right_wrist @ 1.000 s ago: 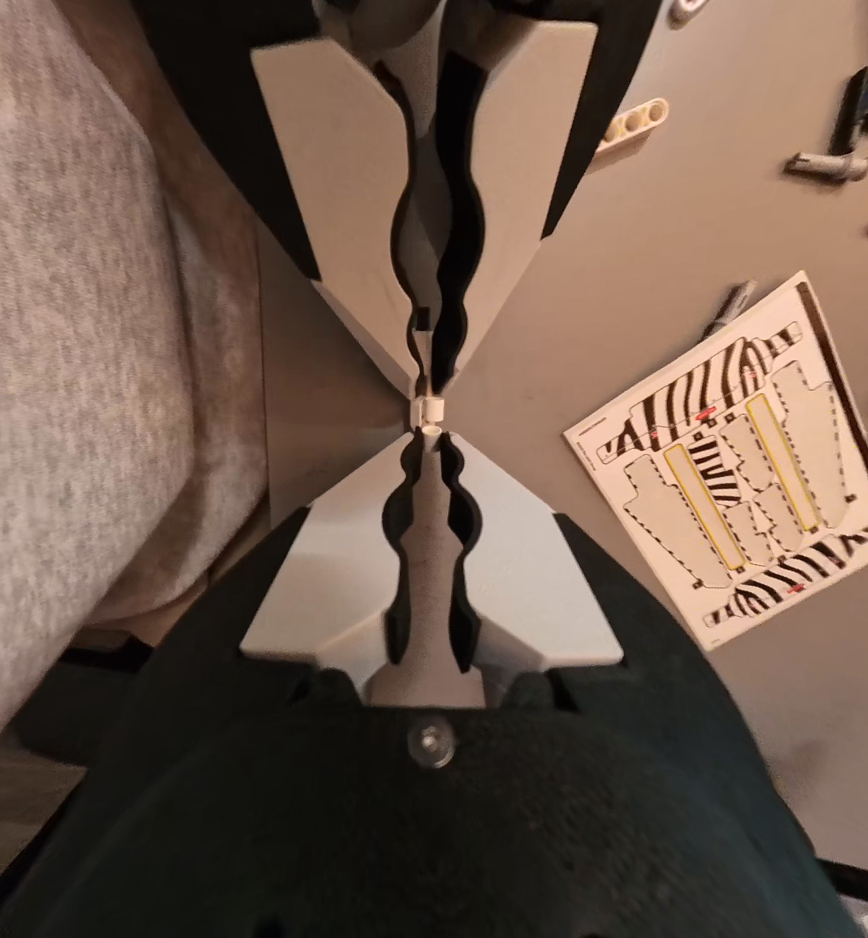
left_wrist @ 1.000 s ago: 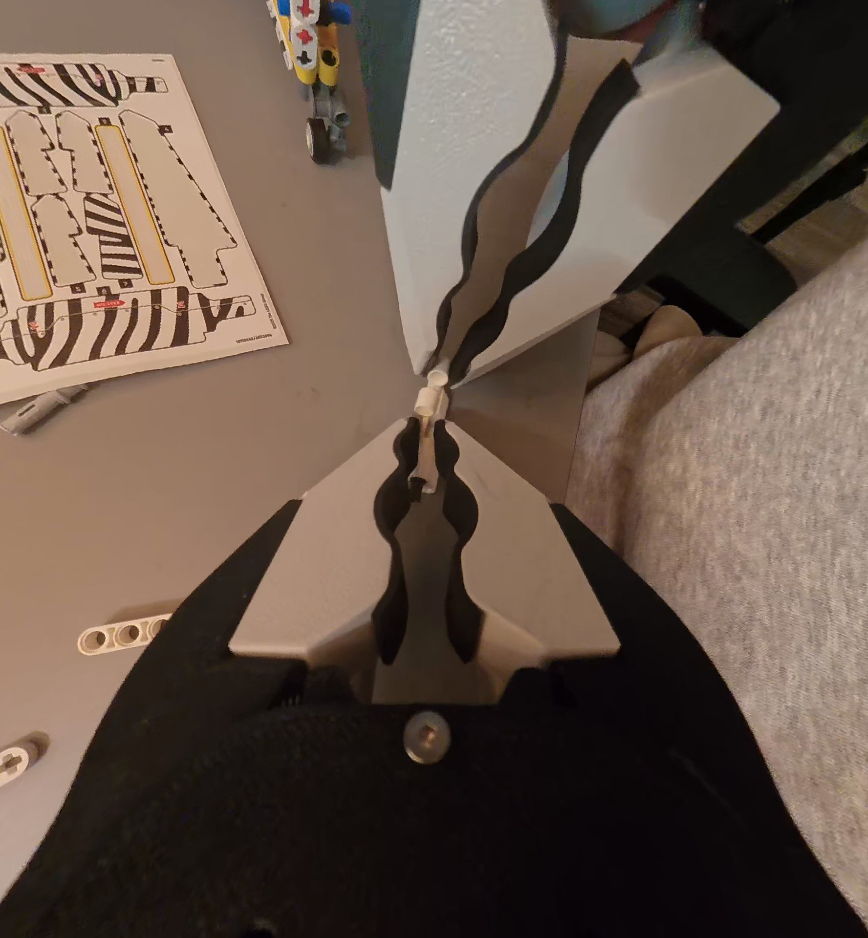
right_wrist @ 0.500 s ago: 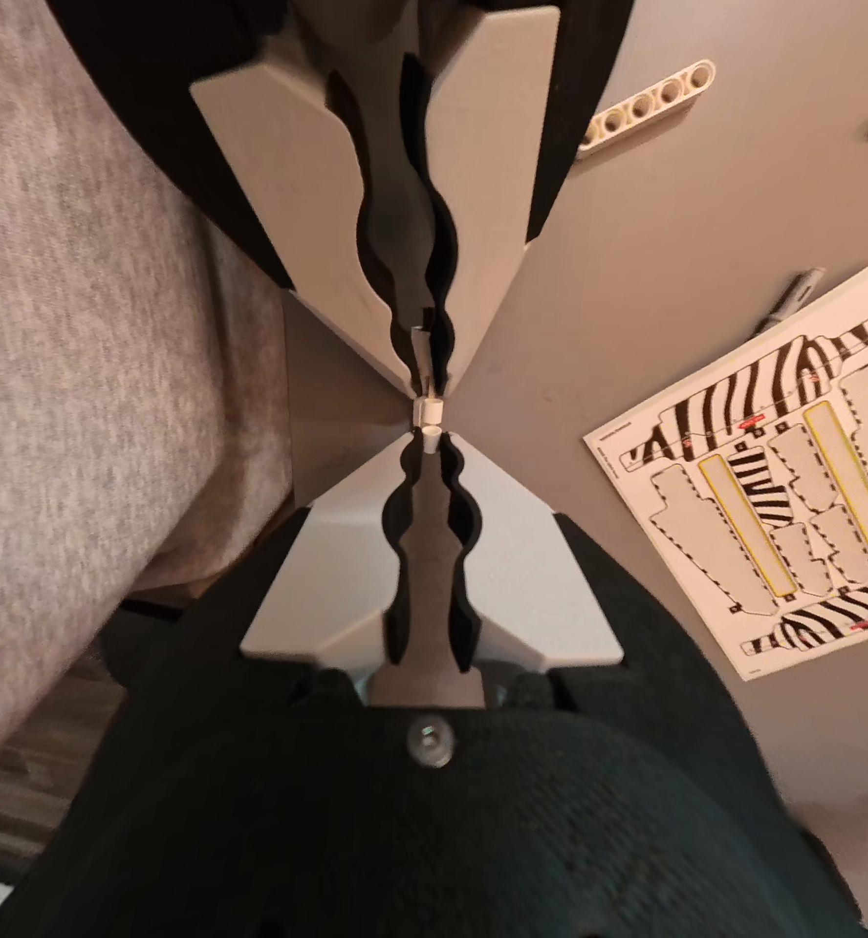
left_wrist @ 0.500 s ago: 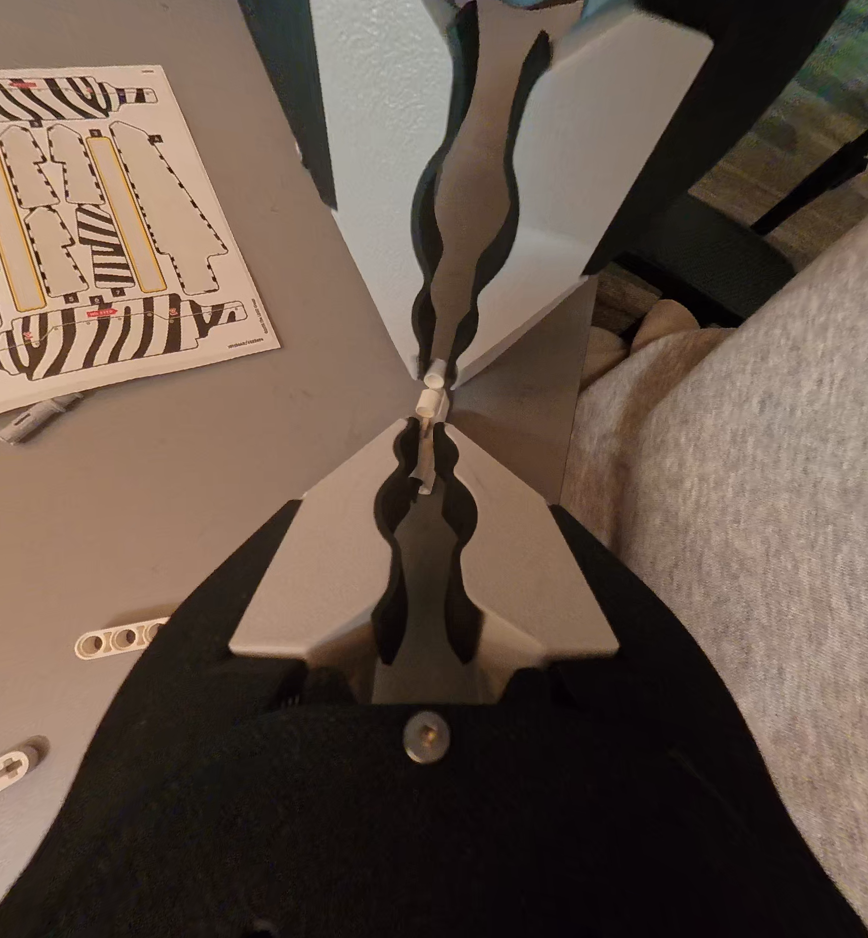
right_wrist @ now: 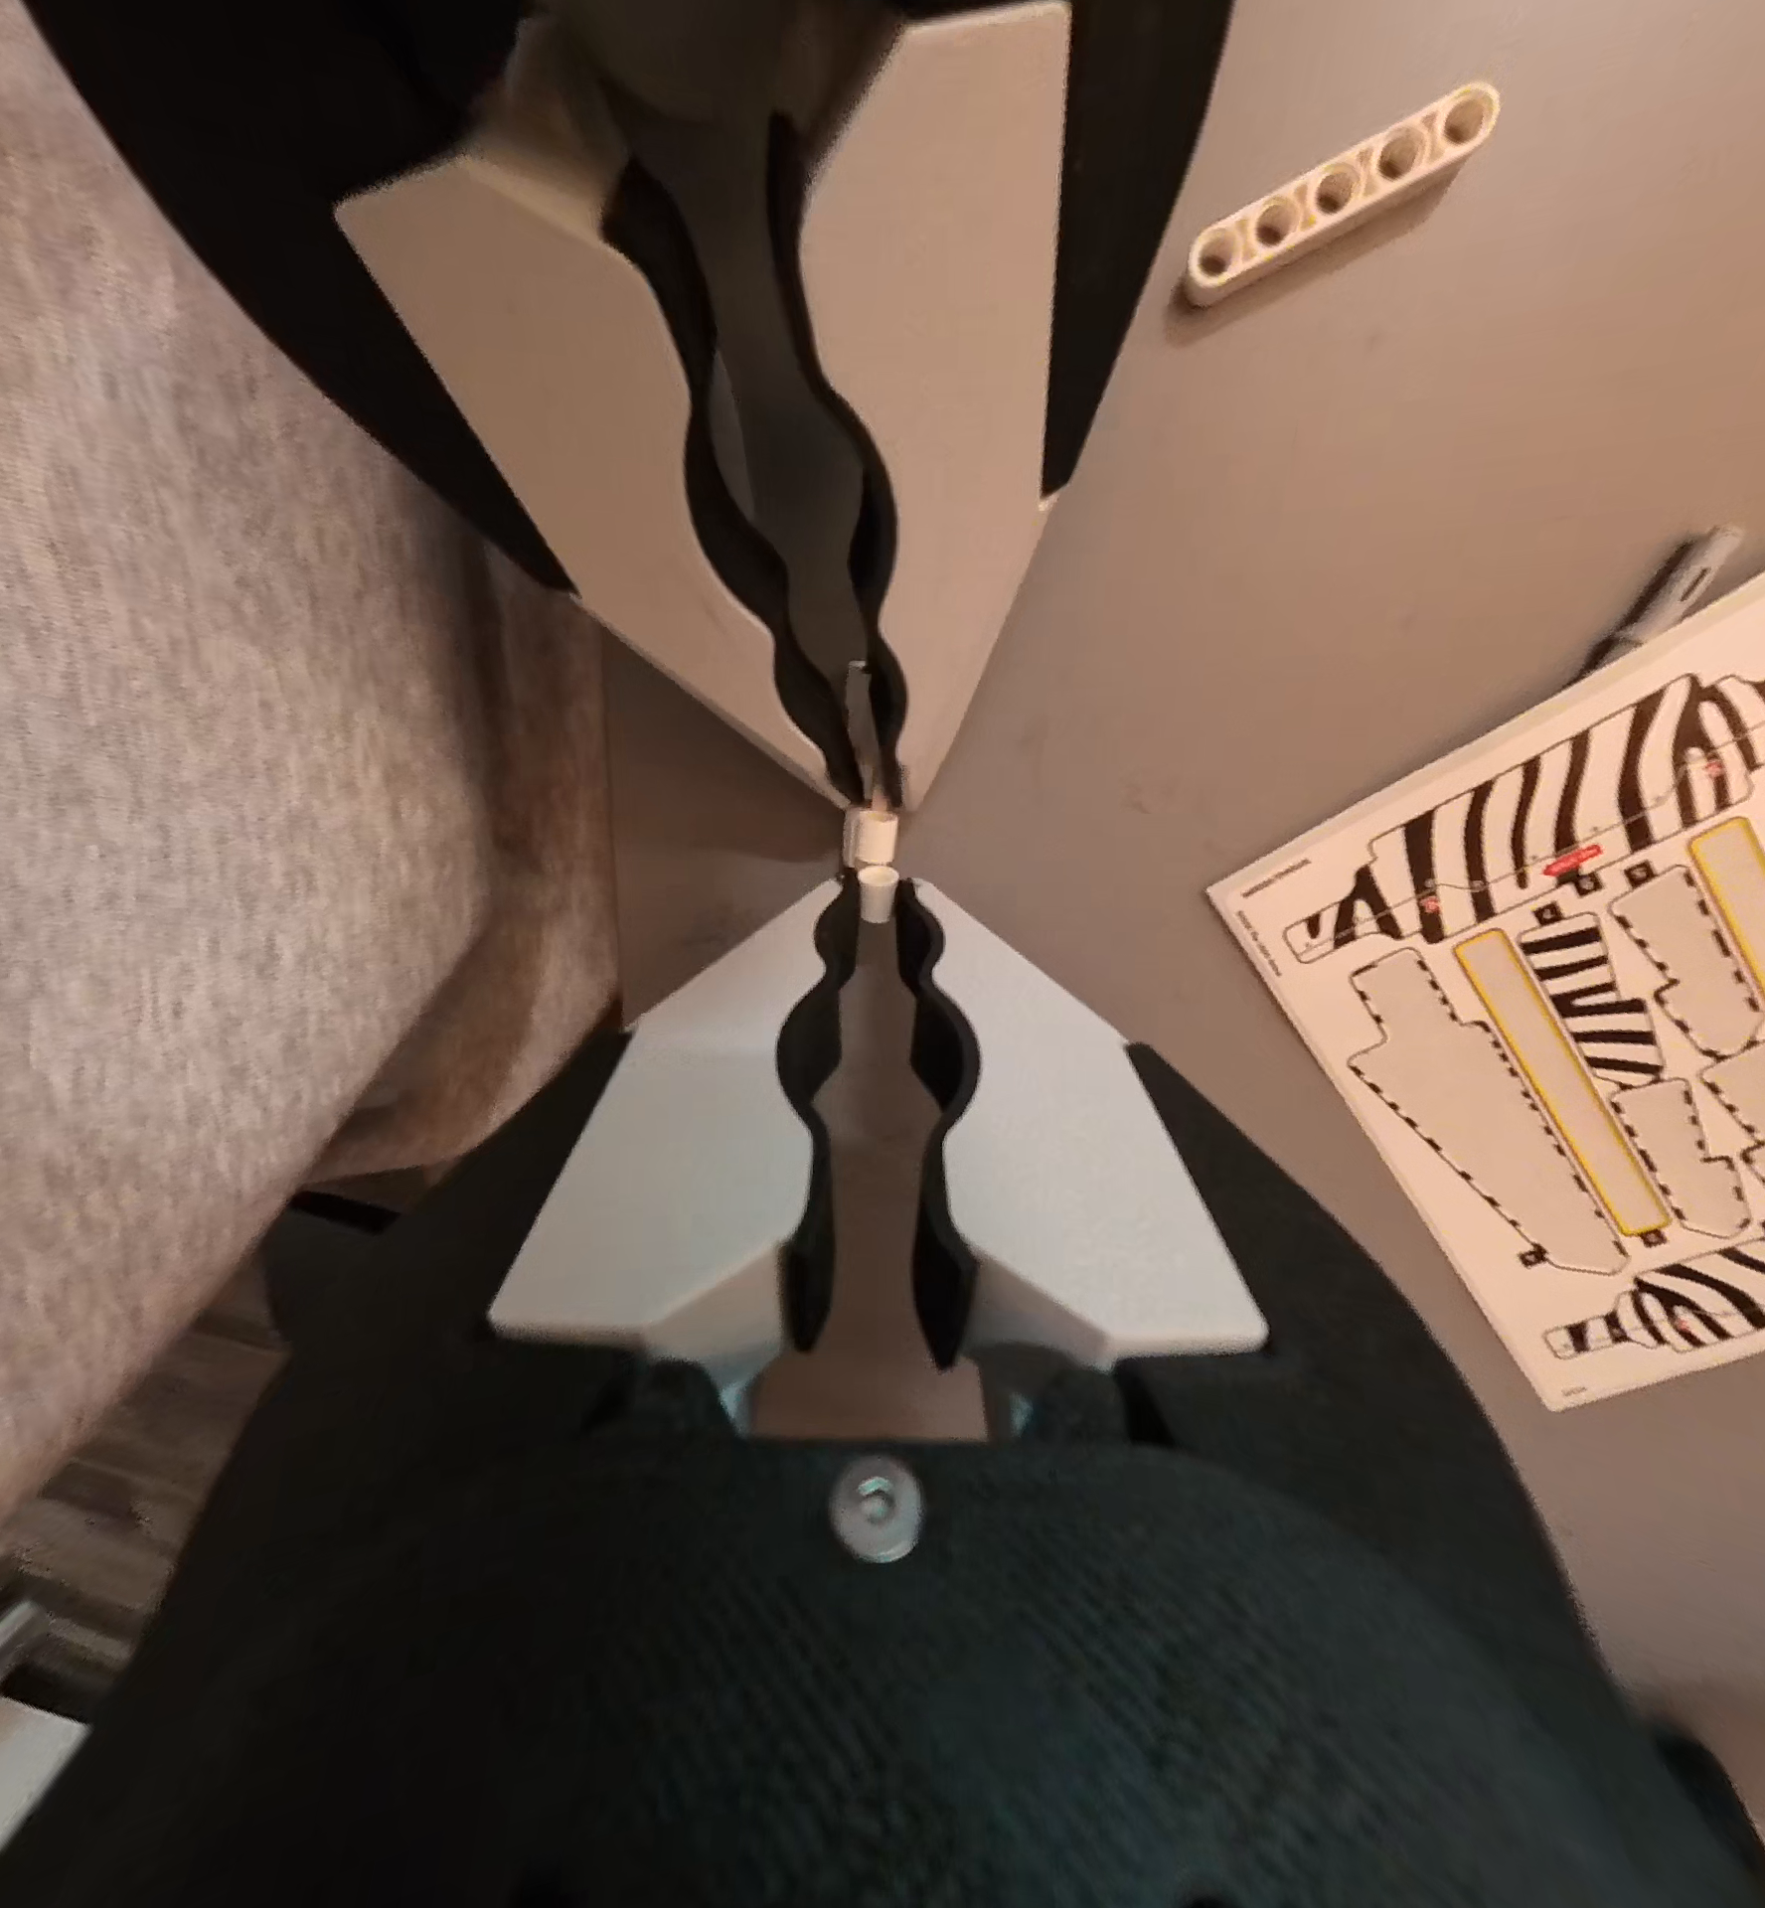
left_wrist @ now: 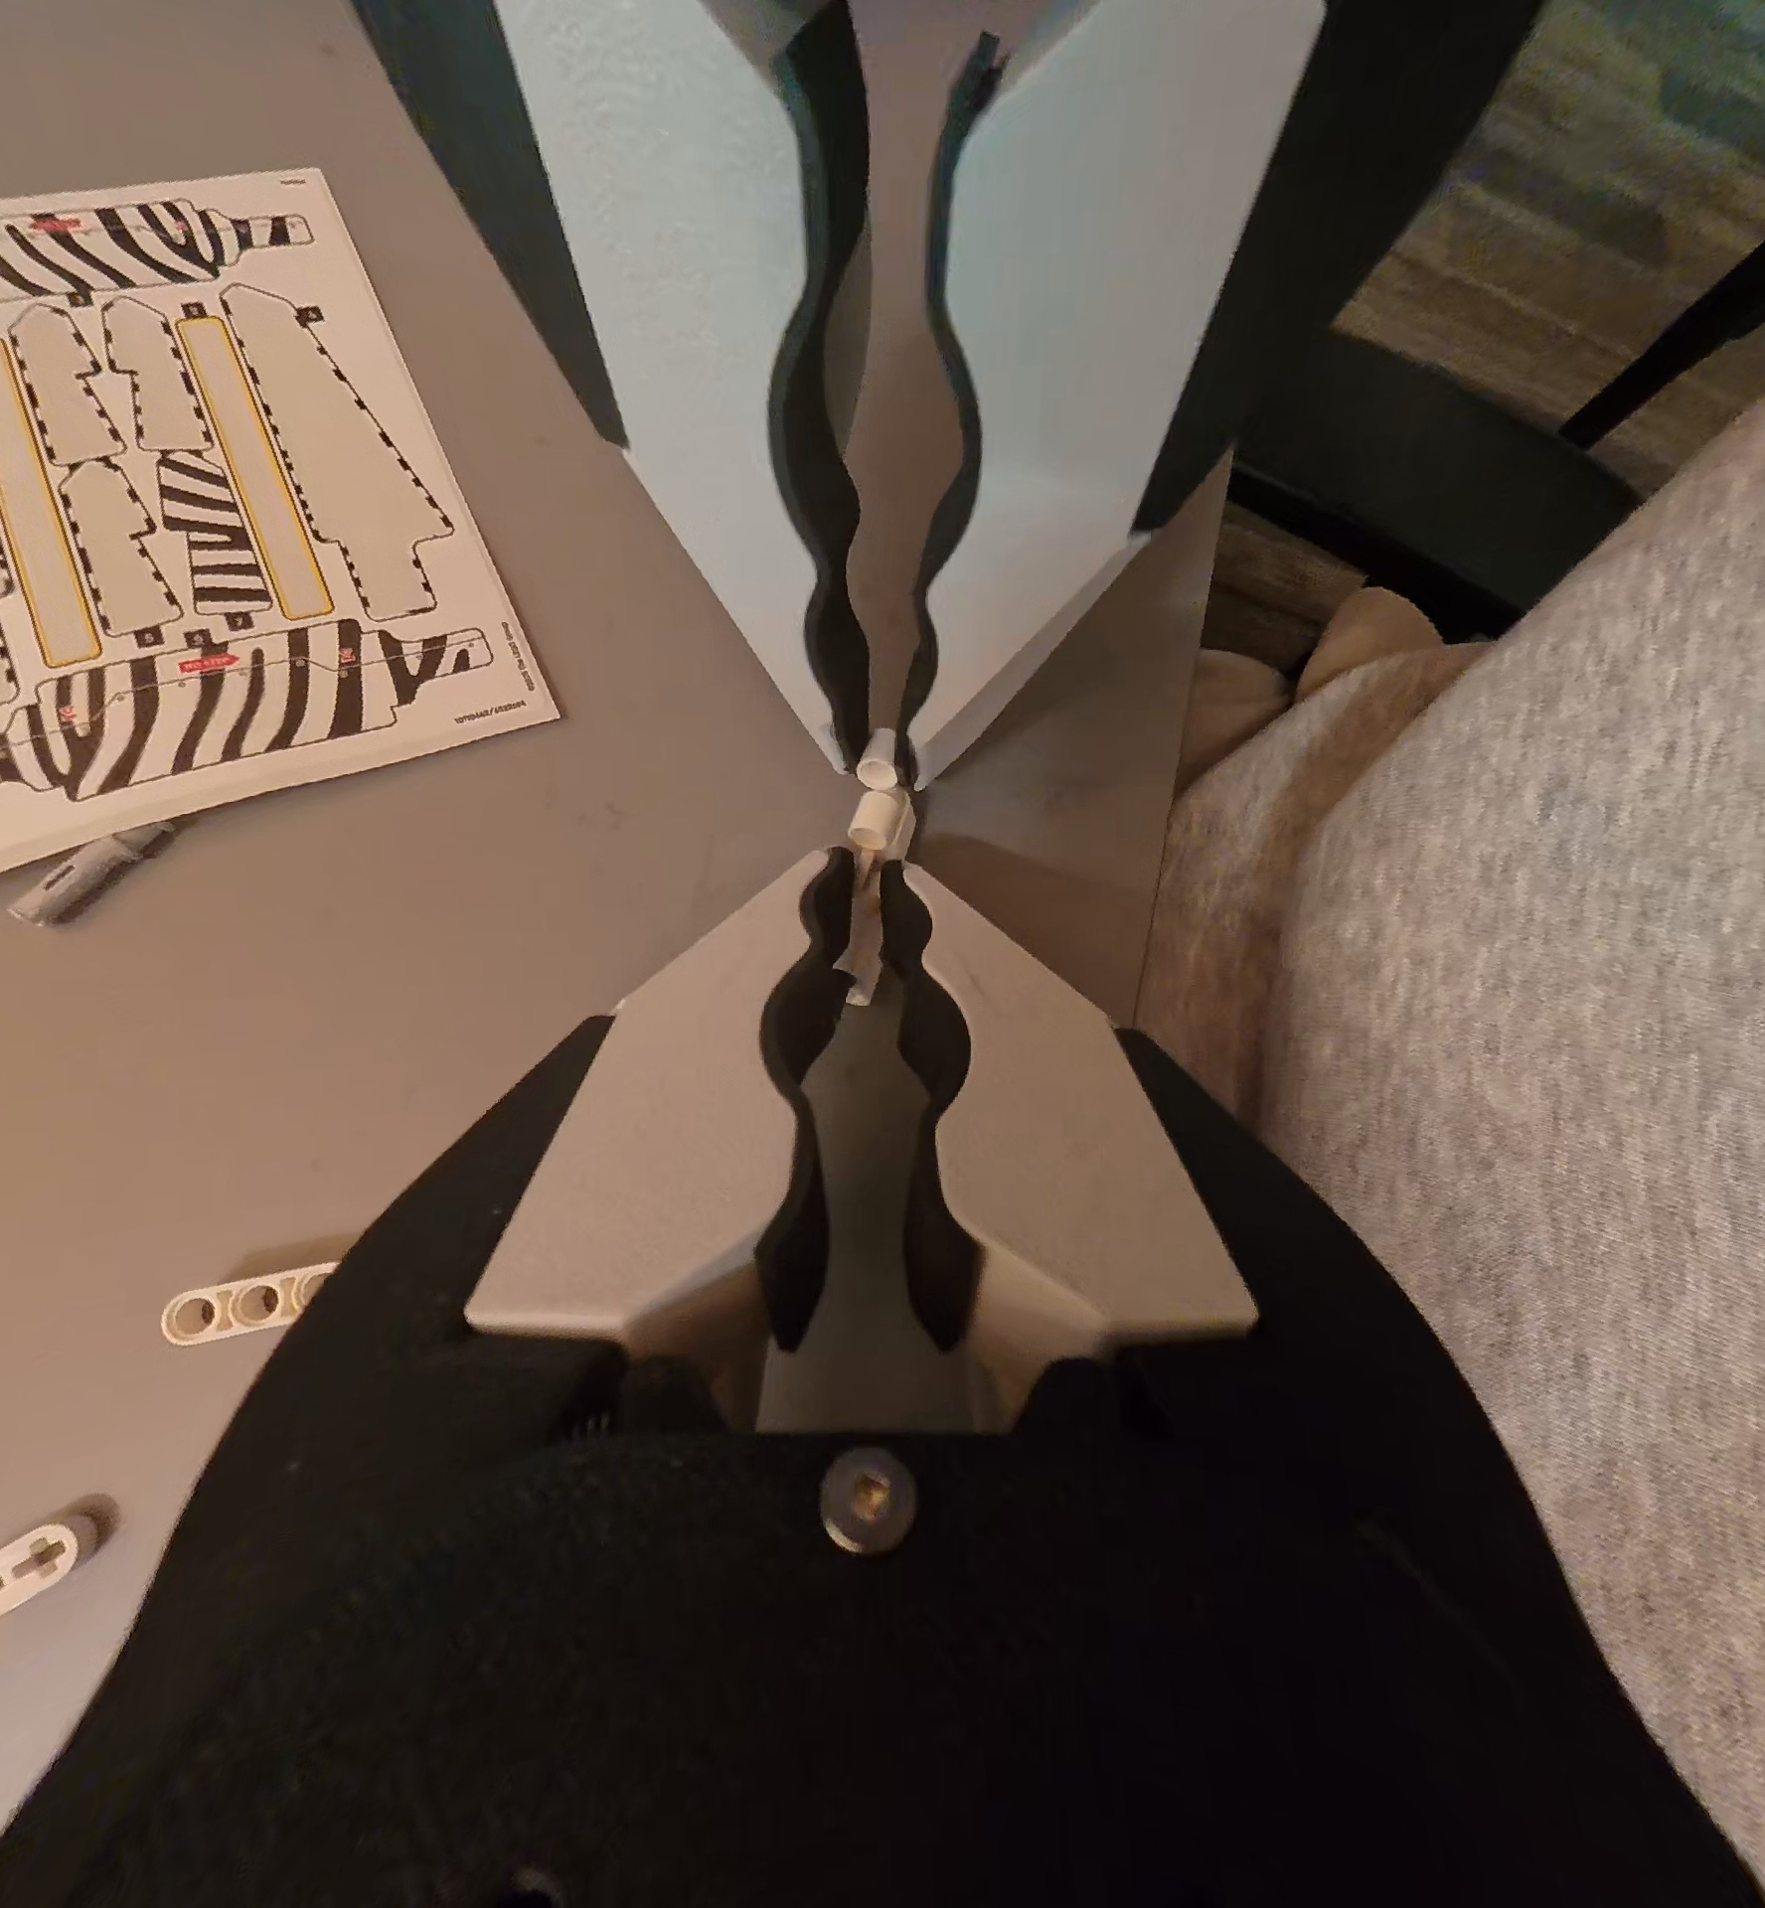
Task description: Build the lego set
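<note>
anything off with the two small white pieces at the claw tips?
Slightly. In the left wrist view, the left claw grips its white connector tilted, not in line with the white pin in the right claw. Nothing spilled or broken.

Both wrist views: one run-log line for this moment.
left tool: shut on white axle part | right tool: shut on small white pin | tips facing, parts nearly touching | above grey table

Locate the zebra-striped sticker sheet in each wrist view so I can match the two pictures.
Left wrist view: zebra-striped sticker sheet lies flat on the grey table, upper left, running off the left edge.
Right wrist view: the same sheet lies at the right edge, tilted and partly cut off.
Shared landmark: the small white pieces held tip to tip between both grippers, at centre.
</note>
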A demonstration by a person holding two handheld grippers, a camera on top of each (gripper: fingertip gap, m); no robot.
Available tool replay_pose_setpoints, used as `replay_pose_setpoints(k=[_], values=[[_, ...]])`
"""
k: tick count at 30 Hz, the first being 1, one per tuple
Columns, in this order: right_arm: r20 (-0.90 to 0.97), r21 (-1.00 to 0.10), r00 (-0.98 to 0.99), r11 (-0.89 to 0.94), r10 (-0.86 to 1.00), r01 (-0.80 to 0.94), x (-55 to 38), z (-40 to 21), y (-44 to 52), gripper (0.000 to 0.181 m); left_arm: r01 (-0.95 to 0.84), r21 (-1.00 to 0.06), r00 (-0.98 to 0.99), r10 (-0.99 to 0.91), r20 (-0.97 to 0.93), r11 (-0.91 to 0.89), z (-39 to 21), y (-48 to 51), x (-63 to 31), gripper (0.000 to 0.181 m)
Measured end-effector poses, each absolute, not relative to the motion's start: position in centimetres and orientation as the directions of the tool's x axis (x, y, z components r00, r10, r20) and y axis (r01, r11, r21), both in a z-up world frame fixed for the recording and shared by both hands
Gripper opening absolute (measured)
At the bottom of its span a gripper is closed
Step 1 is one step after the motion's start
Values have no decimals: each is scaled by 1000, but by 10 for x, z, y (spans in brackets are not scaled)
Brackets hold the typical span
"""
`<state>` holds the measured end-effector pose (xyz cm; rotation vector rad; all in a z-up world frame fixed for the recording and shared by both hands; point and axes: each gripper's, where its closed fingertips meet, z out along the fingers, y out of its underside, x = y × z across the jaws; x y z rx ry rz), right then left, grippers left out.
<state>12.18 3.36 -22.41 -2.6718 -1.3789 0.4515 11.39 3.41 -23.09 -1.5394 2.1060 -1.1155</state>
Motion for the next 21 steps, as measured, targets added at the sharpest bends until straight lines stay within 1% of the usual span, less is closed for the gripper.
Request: replay_pose_setpoints(k=[1,8,12,15,21], values=[[-207,-221,551,-587,809,779,122,-224,34,5,-669,-734,-378,-904,199,118,-231,34,114,6],[-209,-221,556,-592,805,775,121,-224,33,5,-671,-732,-381,-903,201,120,-231,34,114,7],[-262,-211,549,-602,794,770,119,-223,28,5,-662,-738,-388,-902,190,129,-230,33,114,4],[-290,-227,549,-613,784,757,113,-225,26,5,-663,-737,-375,-910,179,128,-231,35,114,3],[-214,-221,579,-617,786,755,118,-226,29,6,-665,-737,-372,-908,191,117,-230,35,114,3]])
